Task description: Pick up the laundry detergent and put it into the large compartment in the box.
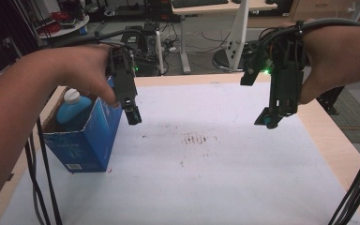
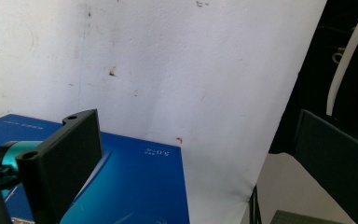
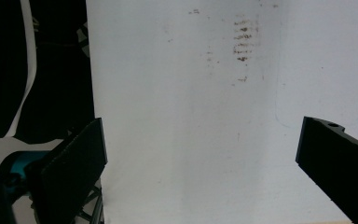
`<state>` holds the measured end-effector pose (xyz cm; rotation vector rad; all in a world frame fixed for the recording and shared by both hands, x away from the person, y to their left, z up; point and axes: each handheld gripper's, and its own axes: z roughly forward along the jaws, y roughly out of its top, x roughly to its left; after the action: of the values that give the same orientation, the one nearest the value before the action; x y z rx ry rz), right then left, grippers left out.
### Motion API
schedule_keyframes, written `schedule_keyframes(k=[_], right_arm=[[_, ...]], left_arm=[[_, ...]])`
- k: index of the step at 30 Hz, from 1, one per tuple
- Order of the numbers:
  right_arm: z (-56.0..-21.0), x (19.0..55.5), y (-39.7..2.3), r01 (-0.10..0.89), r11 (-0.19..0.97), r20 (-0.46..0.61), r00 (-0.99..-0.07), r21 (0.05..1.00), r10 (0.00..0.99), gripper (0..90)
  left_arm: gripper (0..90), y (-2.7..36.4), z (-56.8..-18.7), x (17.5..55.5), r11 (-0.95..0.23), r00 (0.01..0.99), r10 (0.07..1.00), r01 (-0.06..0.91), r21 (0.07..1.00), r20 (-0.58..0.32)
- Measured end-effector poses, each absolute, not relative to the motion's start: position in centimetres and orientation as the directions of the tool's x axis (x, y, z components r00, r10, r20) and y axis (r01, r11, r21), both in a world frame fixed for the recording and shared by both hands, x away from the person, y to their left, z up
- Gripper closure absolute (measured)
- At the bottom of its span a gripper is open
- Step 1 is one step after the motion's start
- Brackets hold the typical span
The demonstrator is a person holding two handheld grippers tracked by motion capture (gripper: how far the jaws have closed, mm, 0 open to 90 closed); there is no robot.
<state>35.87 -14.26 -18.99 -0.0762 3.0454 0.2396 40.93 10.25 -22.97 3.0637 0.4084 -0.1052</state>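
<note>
On blue box (image 2: 135, 186): "5.0" print.

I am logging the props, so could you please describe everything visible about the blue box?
The blue box is an open-topped carton, seemingly glossy cardboard, with white print and a barcode label low on its front. It stands upright at the table's left edge on the white cover. A blue bottle with a white cap stands inside. The left gripper hangs beside its rim.

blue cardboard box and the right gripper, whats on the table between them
Bare white table cover with a patch of reddish-brown smudges lies between the blue cardboard box and the right gripper, seen in the high view.
</note>
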Motion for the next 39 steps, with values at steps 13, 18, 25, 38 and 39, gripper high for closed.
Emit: schedule_keyframes(k=[13,18,25,38,39], right_arm=[[-19.0,35.8,-14.4,-0.054,0.988,-0.084,-0.996,0.146,-0.042,0.8],[-19.1,36.0,-14.1,-0.059,0.988,-0.084,-0.995,0.142,-0.048,0.8],[-19.1,36.3,-13.9,-0.059,0.989,-0.08,-0.996,0.135,-0.049,0.8],[-19.2,36.7,-14.0,-0.056,0.99,-0.08,-0.996,0.132,-0.045,0.8],[-19.2,36.7,-14.0,-0.057,0.99,-0.079,-0.996,0.132,-0.047,0.8]], left_arm=[[1.7,10.2,-23.8,40.8,-0.967,0.964,0.253,0.255,0.024,-0.083],[1.7,10.1,-24.1,40.7,-0.969,0.966,0.245,0.247,0.014,-0.088],[1.7,10.3,-24.2,41.0,-0.969,0.966,0.243,0.246,0.019,-0.093],[1.7,10.2,-24.3,41.3,-0.971,0.967,0.234,0.238,0.023,-0.095],[1.7,10.1,-24.3,41.3,-0.972,0.968,0.229,0.232,0.024,-0.1]])
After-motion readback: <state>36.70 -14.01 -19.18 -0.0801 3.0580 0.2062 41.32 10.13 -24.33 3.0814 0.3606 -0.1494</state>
